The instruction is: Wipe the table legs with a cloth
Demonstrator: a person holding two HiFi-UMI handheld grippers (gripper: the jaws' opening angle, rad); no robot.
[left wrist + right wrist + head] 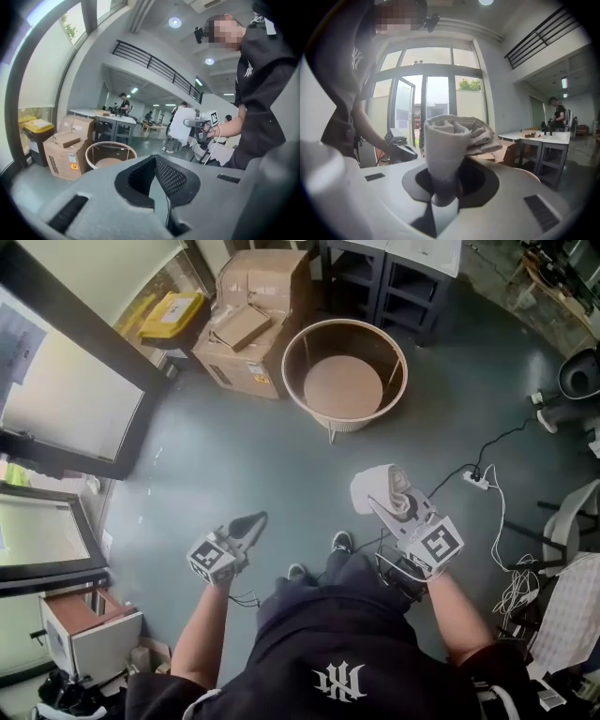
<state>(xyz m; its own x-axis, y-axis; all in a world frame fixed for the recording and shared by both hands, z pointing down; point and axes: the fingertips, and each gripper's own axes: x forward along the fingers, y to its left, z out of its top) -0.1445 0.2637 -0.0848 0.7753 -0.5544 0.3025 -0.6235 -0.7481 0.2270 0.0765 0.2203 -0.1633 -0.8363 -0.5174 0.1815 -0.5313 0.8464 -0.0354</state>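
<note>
My right gripper [391,500] is shut on a rolled white cloth [377,486], held up in front of the person at waist height. In the right gripper view the cloth [451,138] stands up from between the jaws. My left gripper [249,524] hangs to the left with its black pads together and nothing between them; the left gripper view shows its tips [153,162] meeting in a point. A round brown table with a raised pale rim [344,377] stands on the grey floor ahead of both grippers, one leg [332,435] showing under its near edge. Both grippers are well short of it.
Cardboard boxes [255,320] and a yellow-lidded bin [174,315] stand left of the round table. Grey desks [389,273] are behind it. A power strip with cables [476,480] lies on the floor at right. Glass doors [66,399] line the left side.
</note>
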